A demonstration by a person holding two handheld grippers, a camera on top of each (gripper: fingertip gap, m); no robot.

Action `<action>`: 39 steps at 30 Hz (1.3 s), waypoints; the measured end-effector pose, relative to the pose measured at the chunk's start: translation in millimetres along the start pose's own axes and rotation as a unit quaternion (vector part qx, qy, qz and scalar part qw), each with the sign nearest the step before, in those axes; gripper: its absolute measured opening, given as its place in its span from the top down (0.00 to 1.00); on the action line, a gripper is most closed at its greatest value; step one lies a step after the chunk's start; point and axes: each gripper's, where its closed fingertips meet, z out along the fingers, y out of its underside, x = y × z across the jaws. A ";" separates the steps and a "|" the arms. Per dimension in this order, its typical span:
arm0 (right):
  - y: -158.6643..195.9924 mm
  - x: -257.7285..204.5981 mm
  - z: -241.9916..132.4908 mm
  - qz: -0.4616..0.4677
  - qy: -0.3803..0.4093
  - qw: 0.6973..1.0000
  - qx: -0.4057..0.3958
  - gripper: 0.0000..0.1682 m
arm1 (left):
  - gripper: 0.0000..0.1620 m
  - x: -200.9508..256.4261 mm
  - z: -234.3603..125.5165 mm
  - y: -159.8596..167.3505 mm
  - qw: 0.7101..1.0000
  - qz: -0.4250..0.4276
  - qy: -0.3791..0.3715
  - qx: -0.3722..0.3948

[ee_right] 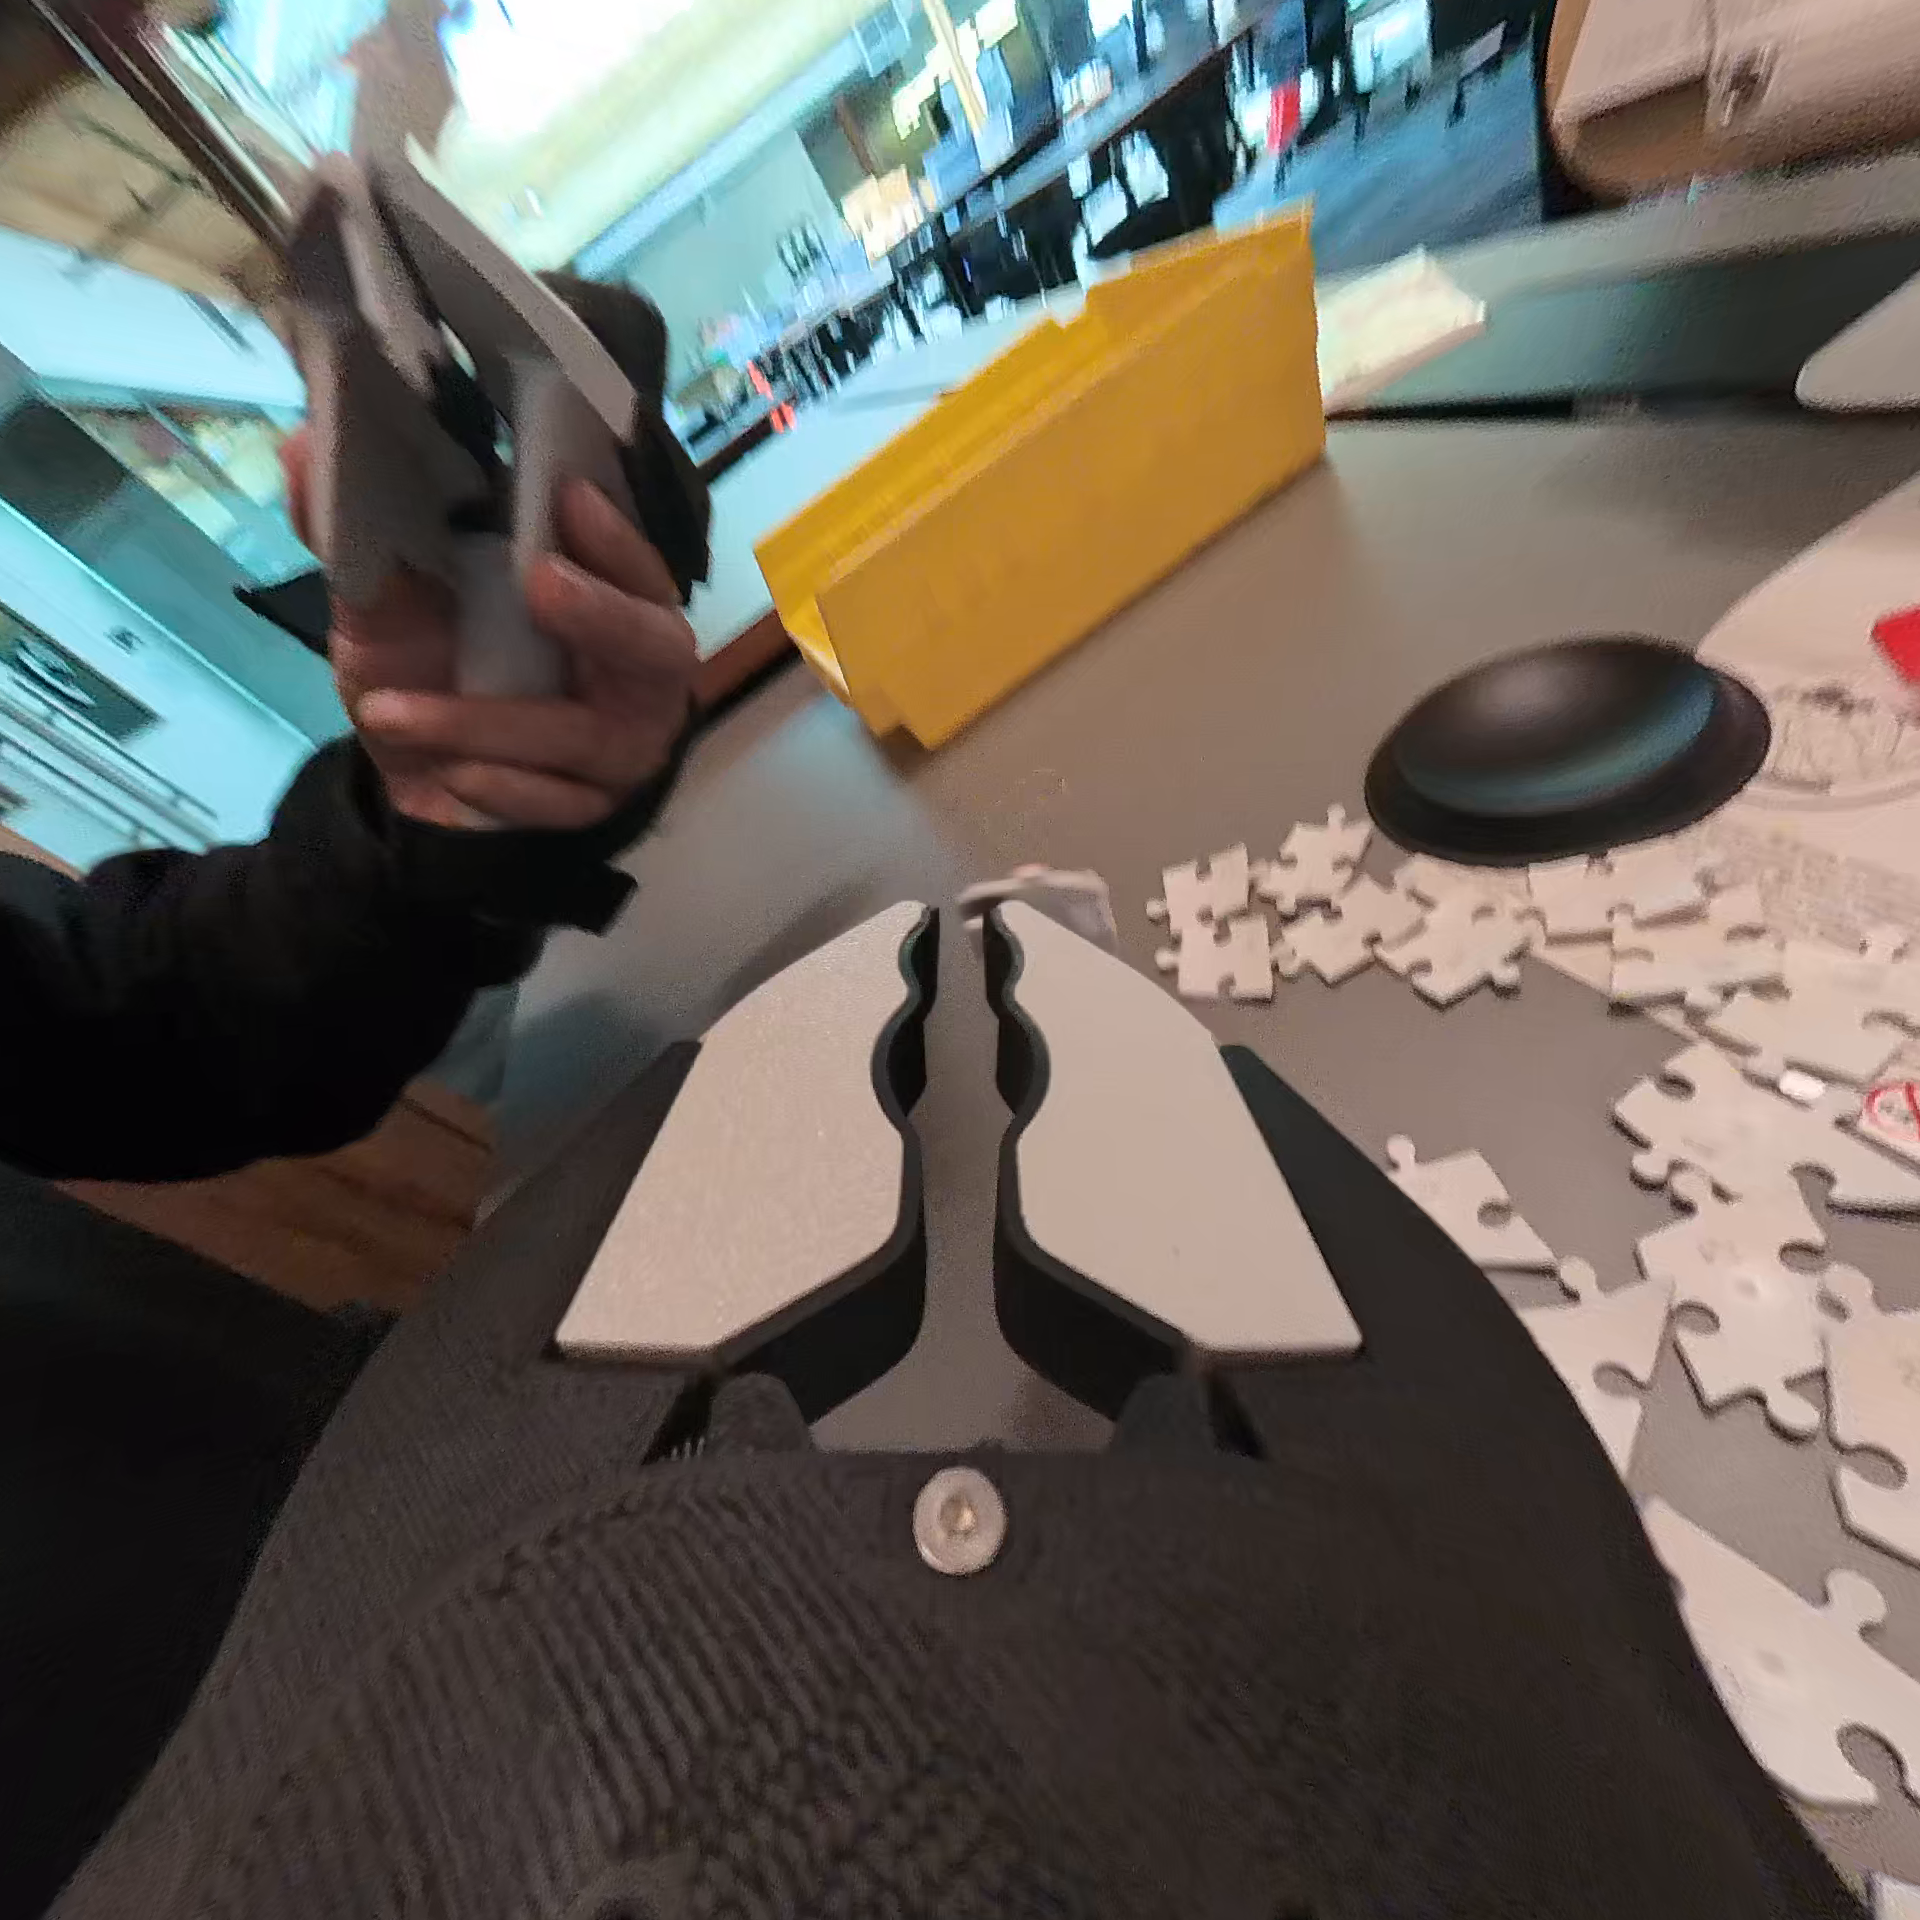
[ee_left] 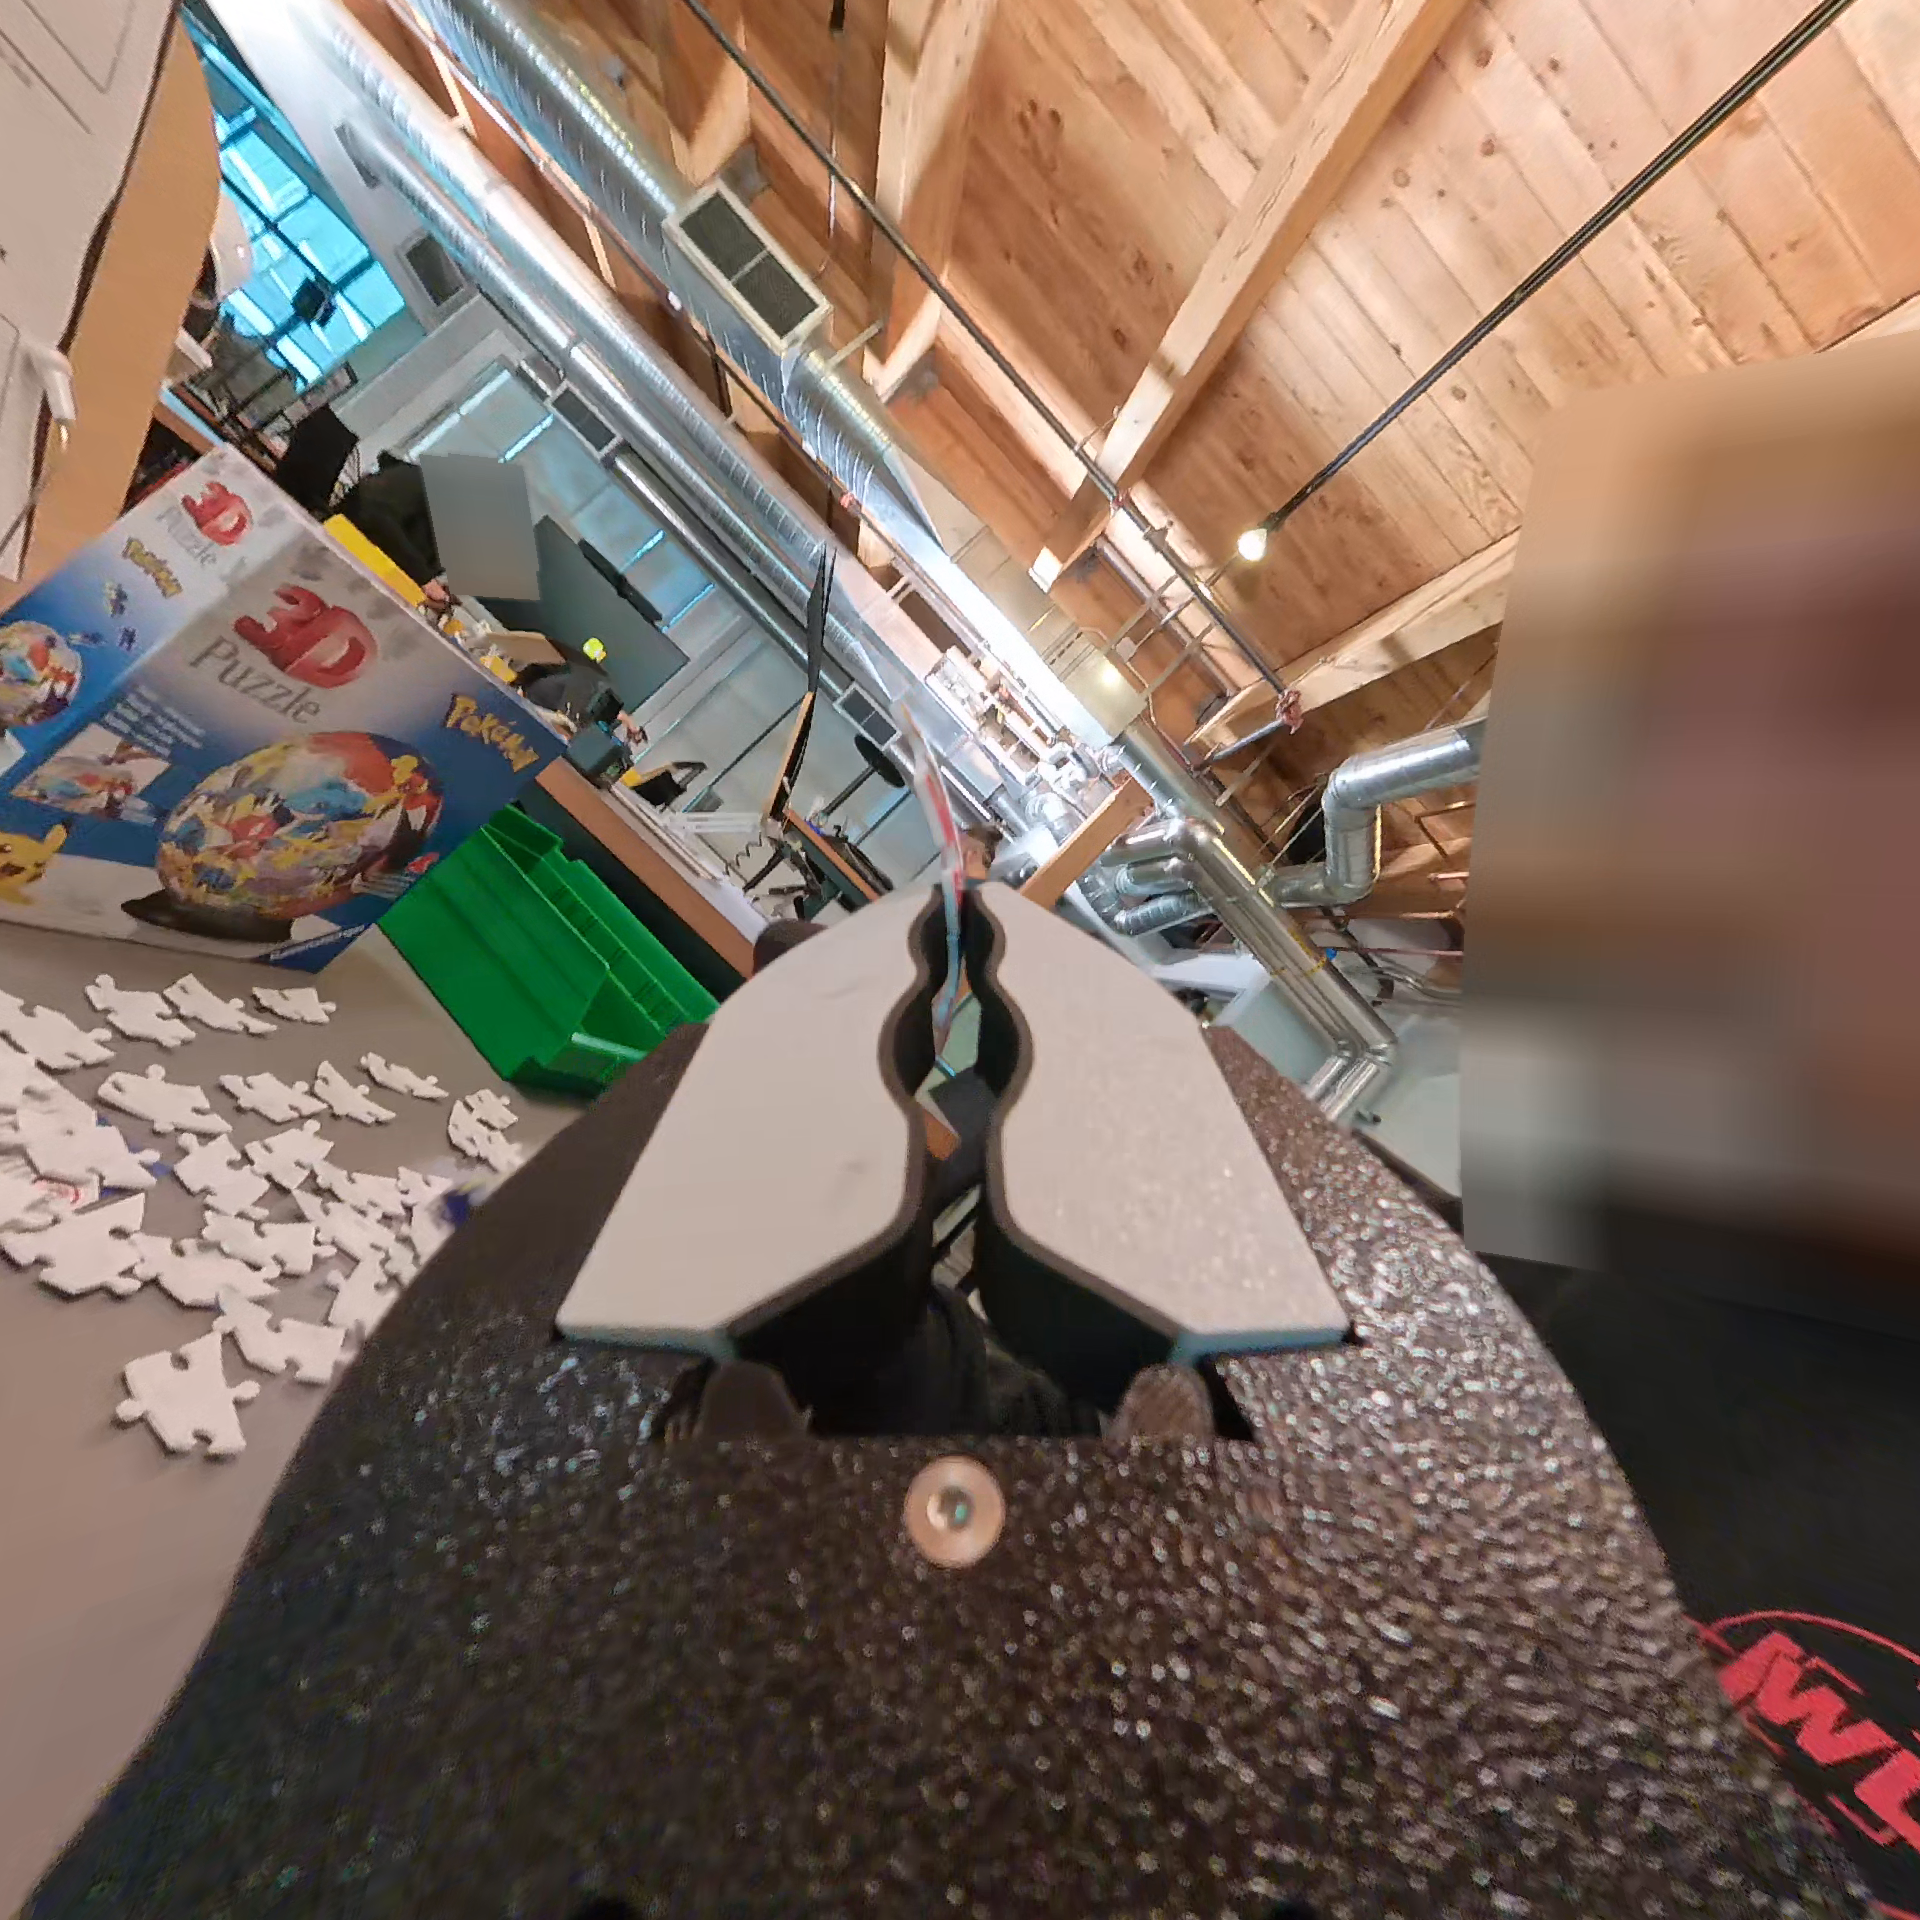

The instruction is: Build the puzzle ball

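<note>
My left gripper is raised and tilted up toward the ceiling. It is shut on a thin puzzle piece, seen edge-on with red and blue print and sticking out past the tips. My right gripper is low over the grey table, with the jaws almost together on a pale puzzle piece at the tips; that piece is blurred. The left gripper also shows in the right wrist view, held up in a hand. Several white face-down pieces lie scattered on the table.
The puzzle box stands at the back left, with green bins beside it. Yellow bins stand at the table's far edge. A black round stand sits by a printed sheet. A cardboard box rises at the left.
</note>
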 end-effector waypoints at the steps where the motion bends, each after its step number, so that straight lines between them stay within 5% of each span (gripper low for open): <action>1: 9.8 3.9 3.2 0.005 0.005 1.000 -0.024 0.95 | 0.99 -2.0 -0.8 2.1 1.000 0.001 -0.004 -0.006; 5: 39.6 4.8 18.5 0.026 -0.015 0.996 -0.089 0.91 | 0.99 -10.7 -6.3 12.8 0.999 -0.011 -0.016 -0.033; 9: 37.0 3.9 24.7 0.002 -0.013 0.995 -0.098 0.70 | 0.99 -23.8 -15.2 33.8 0.994 -0.011 -0.046 -0.100; 15: -42.6 -48.5 9.5 0.000 -0.148 0.988 0.037 0.78 | 0.99 -27.3 -31.0 79.4 0.957 0.023 -0.064 -0.281; 22: -43.7 -84.9 10.6 0.027 -0.248 0.968 0.001 0.97 | 0.99 -26.4 -38.4 104.9 0.910 0.078 -0.071 -0.400; 27: -32.7 -83.5 11.9 0.019 -0.244 0.969 -0.021 0.99 | 0.99 -25.6 -40.3 110.0 0.896 0.095 -0.074 -0.427; 35: -30.6 -77.8 11.8 0.005 -0.222 0.975 -0.023 0.84 | 0.99 -24.0 -41.5 109.4 0.902 0.063 -0.060 -0.424; 37: -31.1 -75.8 12.1 0.003 -0.215 0.976 -0.019 0.85 | 0.99 -21.6 -41.0 106.7 0.907 0.048 -0.053 -0.415; 39: -27.9 -81.8 12.5 0.009 -0.235 0.972 -0.029 0.96 | 0.99 -21.3 -40.9 105.1 0.909 0.042 -0.050 -0.411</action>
